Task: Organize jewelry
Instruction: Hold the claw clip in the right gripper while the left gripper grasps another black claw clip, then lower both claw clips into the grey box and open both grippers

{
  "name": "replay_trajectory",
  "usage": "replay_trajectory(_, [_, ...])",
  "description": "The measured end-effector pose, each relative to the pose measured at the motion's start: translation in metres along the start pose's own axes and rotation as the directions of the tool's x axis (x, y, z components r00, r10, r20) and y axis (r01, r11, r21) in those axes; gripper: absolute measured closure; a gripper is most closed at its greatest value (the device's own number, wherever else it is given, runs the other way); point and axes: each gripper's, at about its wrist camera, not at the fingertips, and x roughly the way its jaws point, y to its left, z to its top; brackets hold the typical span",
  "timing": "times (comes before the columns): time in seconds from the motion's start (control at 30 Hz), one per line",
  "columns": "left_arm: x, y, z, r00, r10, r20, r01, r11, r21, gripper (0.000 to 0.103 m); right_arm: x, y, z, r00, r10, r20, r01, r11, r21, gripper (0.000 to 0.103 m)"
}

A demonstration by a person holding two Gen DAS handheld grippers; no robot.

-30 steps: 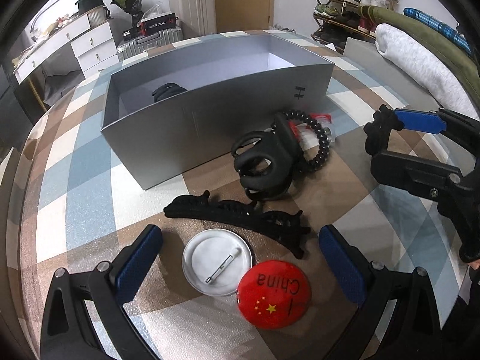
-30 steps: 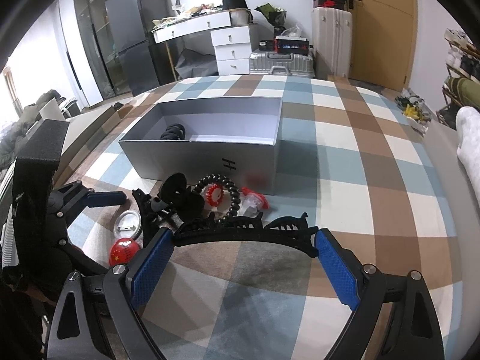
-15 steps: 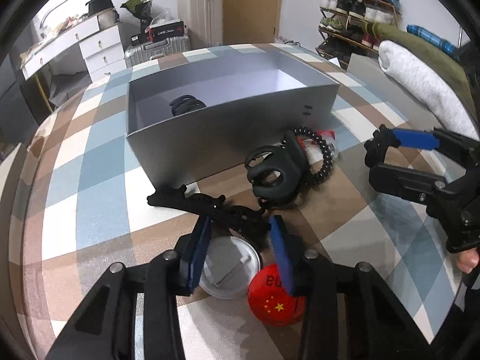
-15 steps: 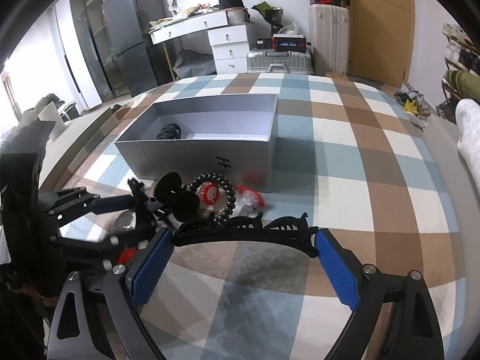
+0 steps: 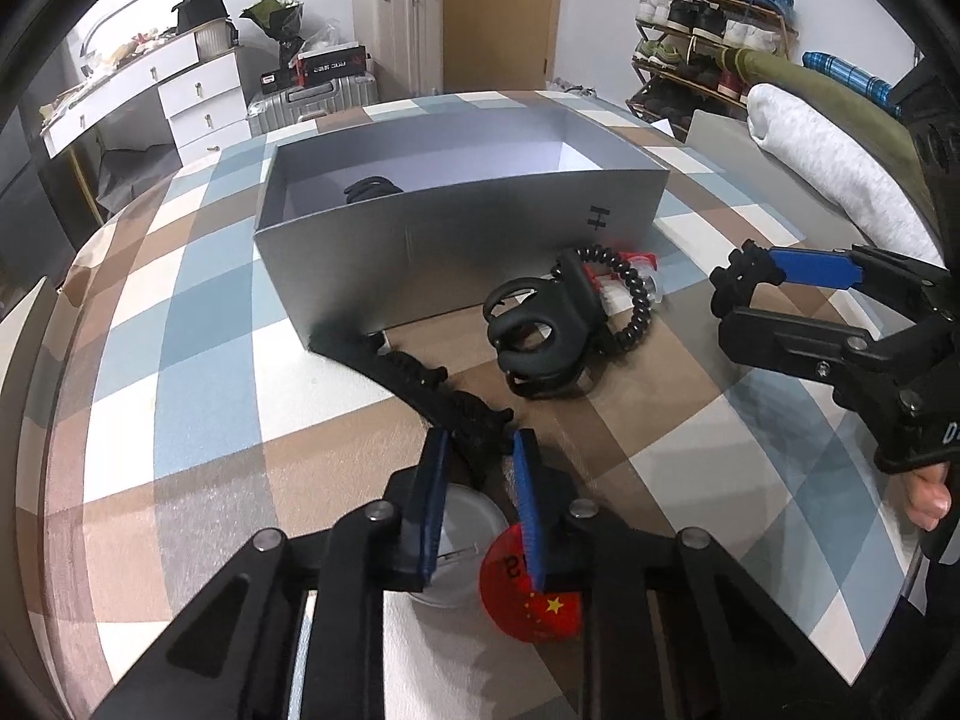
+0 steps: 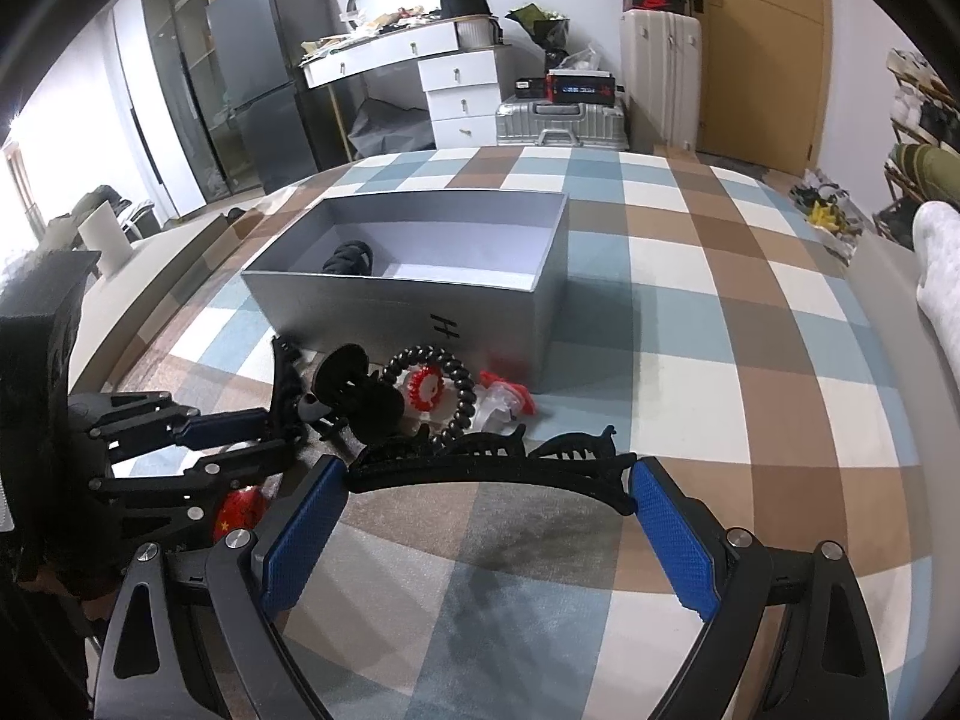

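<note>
I'm looking into a lived-in home — shoe rack (image 5: pixel 708 12) by the door (image 6: pixel 762 48), suitcases (image 6: pixel 561 120), white drawer desk (image 6: pixel 456 90), fridge (image 6: pixel 264 72), checked tablecloth (image 6: pixel 690 312).

A grey box (image 5: pixel 480 240) sits on a bench (image 5: pixel 198 360) checked in blue, brown and white, beside black hair clips (image 5: pixel 540 336), a black coil tie (image 5: pixel 630 294), a silver badge (image 5: pixel 468 540), a red badge (image 5: pixel 540 606) with yellow stars, and blue-padded fingers (image 6: pixel 672 534).

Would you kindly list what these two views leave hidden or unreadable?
- Left wrist view: red badge lettering, covered by the left gripper.
- Left wrist view: silver badge, mostly behind the fingers.
- Both views: dark item in the box, partly behind its front wall, unidentifiable.
</note>
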Motion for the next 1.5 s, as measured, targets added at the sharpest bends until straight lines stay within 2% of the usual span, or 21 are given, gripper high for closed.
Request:
replay_trajectory(0.53, [-0.034,-0.003,-0.017,0.994,0.017,0.104,-0.016,1.0,-0.015,0.09,0.0,0.005,0.0,1.0,0.005,0.003,-0.005,1.0,-0.009,0.008])
replay_trajectory(1.07, [-0.062,0.004,-0.022,0.975,0.044,0.218,-0.035,0.998,-0.043,0.09,-0.005,0.018,0.002,0.999,0.022,0.029,-0.021,0.999,-0.037,0.008])
replay_trajectory(1.3, [-0.076,0.007,-0.016,0.956,0.05,0.289,-0.037,0.998,-0.05,0.09,-0.014,0.022,0.004,0.996,0.041,0.074,-0.038,0.998,-0.045,0.008])
replay_trajectory(1.5, [-0.083,0.01,-0.003,0.933,0.044,0.358,-0.03,0.999,-0.045,0.09,-0.028,0.019,0.012,0.984,0.068,0.166,-0.064,0.997,-0.034,0.008])
